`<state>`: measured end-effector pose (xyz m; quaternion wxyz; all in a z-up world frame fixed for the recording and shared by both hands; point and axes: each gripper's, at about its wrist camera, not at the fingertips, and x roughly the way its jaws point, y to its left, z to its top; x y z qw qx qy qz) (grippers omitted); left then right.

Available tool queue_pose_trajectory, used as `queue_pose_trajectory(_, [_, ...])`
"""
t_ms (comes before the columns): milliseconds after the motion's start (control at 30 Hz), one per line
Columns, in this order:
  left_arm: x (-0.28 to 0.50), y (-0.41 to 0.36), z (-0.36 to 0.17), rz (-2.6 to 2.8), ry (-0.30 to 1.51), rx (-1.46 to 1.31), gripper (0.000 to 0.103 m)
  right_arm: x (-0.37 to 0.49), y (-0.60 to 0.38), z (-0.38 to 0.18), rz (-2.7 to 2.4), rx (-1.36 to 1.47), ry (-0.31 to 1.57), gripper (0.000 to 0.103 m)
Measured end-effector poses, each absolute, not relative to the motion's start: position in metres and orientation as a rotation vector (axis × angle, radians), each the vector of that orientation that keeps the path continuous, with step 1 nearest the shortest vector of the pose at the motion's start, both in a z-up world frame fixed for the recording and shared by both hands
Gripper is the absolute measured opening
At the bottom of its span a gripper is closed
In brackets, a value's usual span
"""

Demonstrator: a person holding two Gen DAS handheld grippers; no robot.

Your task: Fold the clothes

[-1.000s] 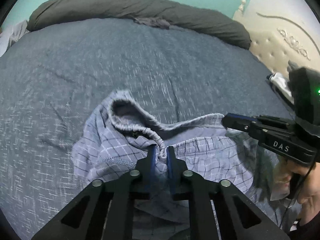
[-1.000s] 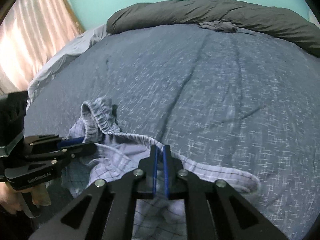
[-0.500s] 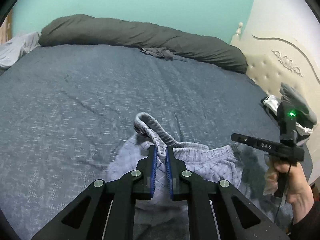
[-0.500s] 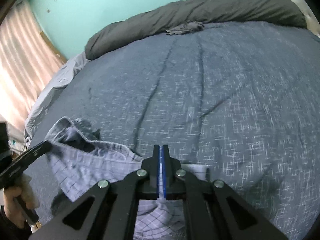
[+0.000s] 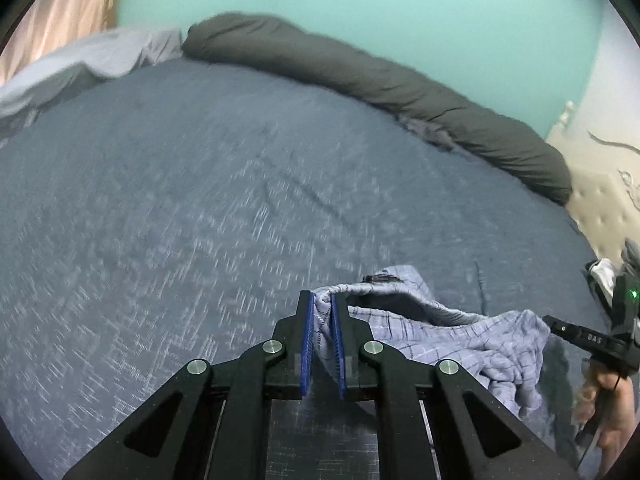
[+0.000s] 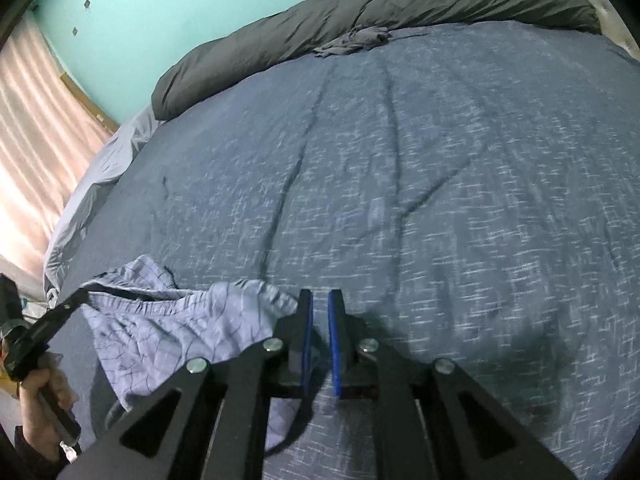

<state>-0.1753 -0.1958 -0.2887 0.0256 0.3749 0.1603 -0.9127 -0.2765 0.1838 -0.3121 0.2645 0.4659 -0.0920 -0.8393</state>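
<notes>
Left wrist view: left gripper (image 5: 323,300) nearly closed, blue pads (image 5: 307,340) pinching the gathered waistband of the plaid shorts (image 5: 452,336). Fabric bunched between the fingertips, rest of the garment trailing right and down, draped above the blue-grey bedspread (image 5: 200,220). Right gripper (image 5: 560,326) at far right edge, tips at the other end of the shorts; grip not resolvable from here. Hand (image 5: 612,412) on its handle. Dark grey duvet roll (image 5: 380,92) along the far side of the bed, pale sheet (image 5: 80,64) at far left, cream headboard (image 5: 600,200) right.

Right wrist view: right gripper (image 6: 318,300) with a narrow gap between the blue pads (image 6: 334,344); no cloth visible in that gap, bedspread (image 6: 440,160) showing through. Shorts (image 6: 180,320) lying just left of the left finger, edge touching it. Left gripper (image 6: 76,300) at far left, tip on the waistband end. Small crumpled grey cloth (image 6: 352,42) against the duvet roll (image 6: 360,12). Pink curtain (image 6: 36,120) at left.
</notes>
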Motion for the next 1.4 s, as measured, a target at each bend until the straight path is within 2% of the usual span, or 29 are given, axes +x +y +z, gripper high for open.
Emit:
queue_pose_trajectory(67, [-0.178,-0.193,-0.294,-2.810,0.502,1.208,0.012,-0.275,0.178,-0.313,-2.246,1.260,-0.237,0.013])
queue_pose_trajectory(133, [-0.181,-0.187,-0.297,-2.812,0.496,1.238,0.019,-0.273,0.172,-0.314,-2.226,1.256,-0.218,0.013])
queue_pose_trajectory(200, [-0.180,-0.183,-0.296,-2.811,0.528,1.255,0.040,-0.270,0.166,-0.313,-2.200,1.246,-0.195,0.013])
queue_pose_trajectory(300, [-0.178,-0.174,-0.294,-2.831,0.551,1.288,0.050,-0.265,0.158,-0.311,-2.151,1.220,-0.173,0.013])
queue_pose_trajectory(500, [-0.173,-0.158,-0.282,-2.847,0.332,1.255,0.051,-0.253,0.136,-0.311,-2.016,1.186,-0.083,0.013])
queue_pose_trajectory(700, [-0.177,-0.135,-0.287,-2.931,0.313,1.317,0.051,-0.245,0.124,-0.316,-1.973,1.194,-0.013,0.013])
queue_pose_trajectory(833, [-0.180,-0.127,-0.298,-2.936,0.336,1.379,0.051,-0.250,0.136,-0.311,-2.020,1.185,-0.074,0.013])
queue_pose_trajectory(933, [-0.183,-0.124,-0.307,-2.951,0.292,1.414,0.048,-0.255,0.144,-0.308,-2.067,1.186,-0.109,0.013])
queue_pose_trajectory(1000, [-0.185,-0.127,-0.313,-2.948,0.332,1.464,0.021,-0.258,0.152,-0.307,-2.096,1.186,-0.147,0.013])
queue_pose_trajectory(1100, [-0.180,-0.131,-0.306,-2.959,0.341,1.430,0.011,-0.263,0.163,-0.305,-2.143,1.183,-0.219,0.013])
queue_pose_trajectory(1267, [-0.167,-0.148,-0.285,-2.976,0.340,1.293,0.009,-0.269,0.178,-0.299,-2.199,1.165,-0.310,0.013])
queue_pose_trajectory(1400, [-0.155,-0.180,-0.267,-2.918,0.422,1.101,0.008,-0.270,0.180,-0.301,-2.209,1.183,-0.328,0.022])
